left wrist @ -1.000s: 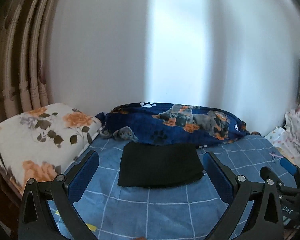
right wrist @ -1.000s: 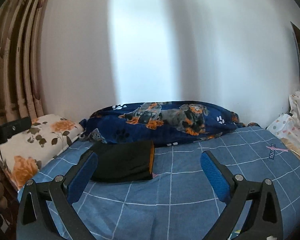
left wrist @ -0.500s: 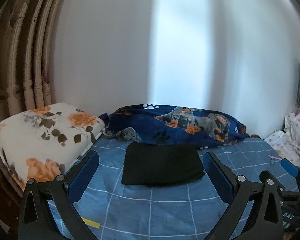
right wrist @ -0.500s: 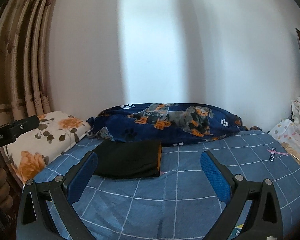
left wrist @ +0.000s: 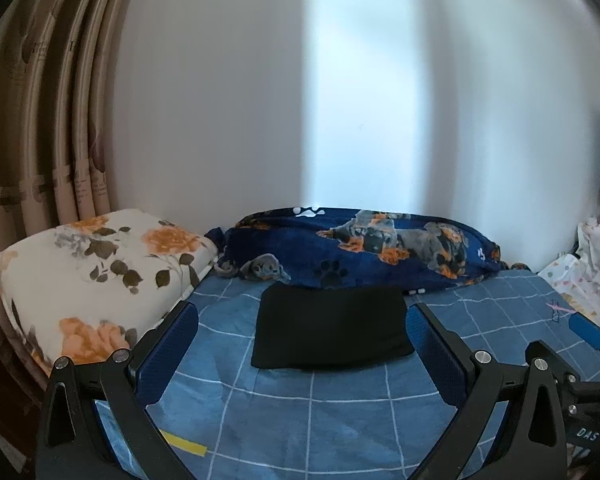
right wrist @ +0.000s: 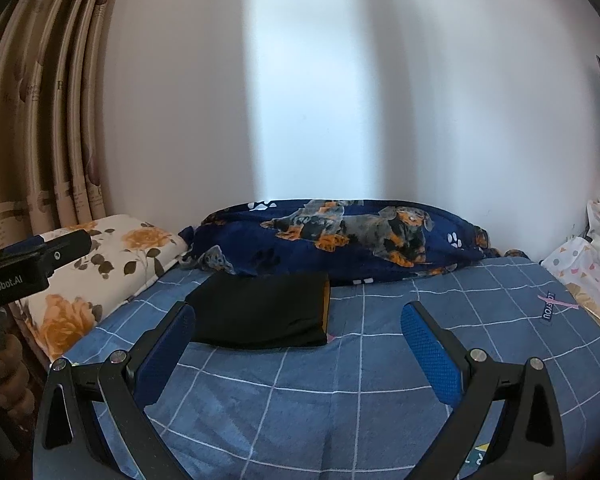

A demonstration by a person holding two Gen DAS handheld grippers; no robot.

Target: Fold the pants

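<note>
Black pants lie folded into a flat rectangle on the blue checked bed sheet, straight ahead of the left gripper, their long axis running crosswise to its fingers. From the right gripper they sit ahead and to its left. Both grippers stand wide apart, empty; the left looks nearer.

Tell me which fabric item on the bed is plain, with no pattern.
The folded black pants, lying flat mid-bed. The pillow has orange flowers, and the blue blanket behind the pants has dogs and paw prints.
</note>
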